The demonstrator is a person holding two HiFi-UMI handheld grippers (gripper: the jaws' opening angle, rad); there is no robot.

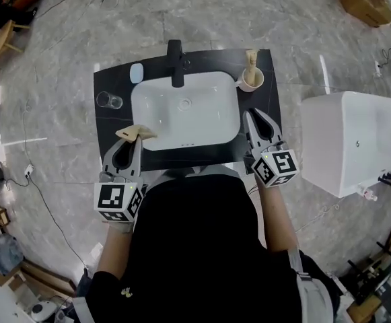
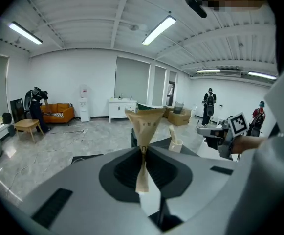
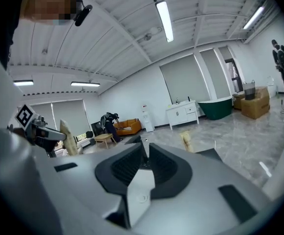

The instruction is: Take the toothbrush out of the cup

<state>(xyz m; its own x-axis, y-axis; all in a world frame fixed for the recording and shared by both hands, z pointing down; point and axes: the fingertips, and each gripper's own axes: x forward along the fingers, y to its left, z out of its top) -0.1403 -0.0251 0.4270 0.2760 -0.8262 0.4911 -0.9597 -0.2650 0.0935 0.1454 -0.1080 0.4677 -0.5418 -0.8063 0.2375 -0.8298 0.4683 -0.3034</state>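
the task looks not yet done: a tan toothbrush (image 1: 251,60), as it seems, stands in the cup (image 1: 253,81) at the back right of the counter (image 1: 109,125). the right gripper (image 1: 254,116) is closed on nothing, near the cup but apart. the left gripper (image 1: 134,140) pinches a tan paper packet (image 1: 136,132); its content i cannot tell.

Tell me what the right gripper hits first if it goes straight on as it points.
Probably the black faucet: in the right gripper view it stands right behind the shut jaws of the right gripper, while the toothbrush in the cup sits off to the right. Depth is unclear.
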